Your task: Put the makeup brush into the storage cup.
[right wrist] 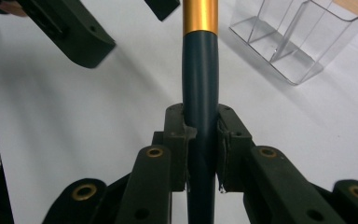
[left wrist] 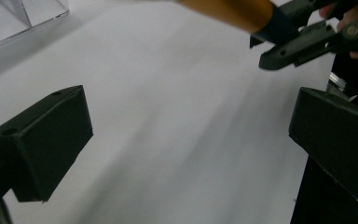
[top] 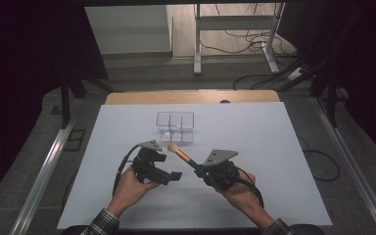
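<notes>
A makeup brush point(top: 180, 152) with a dark handle, gold band and tan bristle head is held above the white sheet. My right gripper point(top: 198, 169) is shut on its handle, and the bristles point up-left toward the clear organiser. In the right gripper view the pads clamp the dark handle point(right wrist: 200, 93) on both sides, with my right gripper point(right wrist: 201, 135) rising from the bottom. My left gripper point(top: 170, 166) stands open just left of the brush, nothing between its jaws. In the left gripper view, my left gripper point(left wrist: 186, 140) spans bare sheet, with the brush point(left wrist: 233, 11) at the top edge.
A clear divided organiser point(top: 176, 126) stands on the white sheet point(top: 254, 147) behind the grippers, also seen as the organiser point(right wrist: 298, 37) at upper right. The wooden table edge point(top: 191, 97) runs along the back. Black frames and cables lie beyond.
</notes>
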The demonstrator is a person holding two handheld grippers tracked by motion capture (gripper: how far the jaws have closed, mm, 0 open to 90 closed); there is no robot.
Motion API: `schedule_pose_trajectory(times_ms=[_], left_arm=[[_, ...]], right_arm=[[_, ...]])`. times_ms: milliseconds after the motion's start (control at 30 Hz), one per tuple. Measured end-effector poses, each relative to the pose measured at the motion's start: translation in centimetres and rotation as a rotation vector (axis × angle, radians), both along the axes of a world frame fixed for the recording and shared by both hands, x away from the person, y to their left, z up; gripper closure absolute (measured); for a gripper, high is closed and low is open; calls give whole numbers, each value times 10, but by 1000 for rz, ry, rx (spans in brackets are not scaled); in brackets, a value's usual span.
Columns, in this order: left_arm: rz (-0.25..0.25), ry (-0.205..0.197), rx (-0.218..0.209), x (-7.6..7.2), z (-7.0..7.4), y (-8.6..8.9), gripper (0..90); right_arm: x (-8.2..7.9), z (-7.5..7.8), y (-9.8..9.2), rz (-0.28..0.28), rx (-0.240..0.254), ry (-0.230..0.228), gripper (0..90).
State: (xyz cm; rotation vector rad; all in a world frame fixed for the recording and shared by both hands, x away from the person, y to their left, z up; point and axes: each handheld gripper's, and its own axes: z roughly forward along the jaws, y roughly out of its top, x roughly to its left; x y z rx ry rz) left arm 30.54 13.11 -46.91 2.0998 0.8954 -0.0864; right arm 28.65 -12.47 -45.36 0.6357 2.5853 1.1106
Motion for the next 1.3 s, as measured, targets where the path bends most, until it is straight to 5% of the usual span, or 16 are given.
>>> schedule_pose_trajectory(times_ms=[500,867,1000,1100,1133,1167,1200,1300], left_arm=[[-5,7,-101,5,4,-3,14],[-24,22,-129,6,4,-6,44],[-25,24,-163,5,6,-6,176],[-15,44,-190,5,6,-1,526],[-22,61,-228,6,5,1,526],[-37,82,-266,7,5,3,655],[-55,99,-293,7,5,3,655],[-61,76,-266,3,10,0,685]], right_arm=[[-6,-4,10,-1,49,-3,763],[-8,-8,14,12,61,7,763],[-8,-11,17,26,46,25,762],[-9,-16,21,40,19,40,758],[-9,-16,21,40,19,40,758],[-9,-18,23,42,2,39,752],[-9,-18,23,42,2,39,752],[-8,-18,23,47,-1,49,689]])
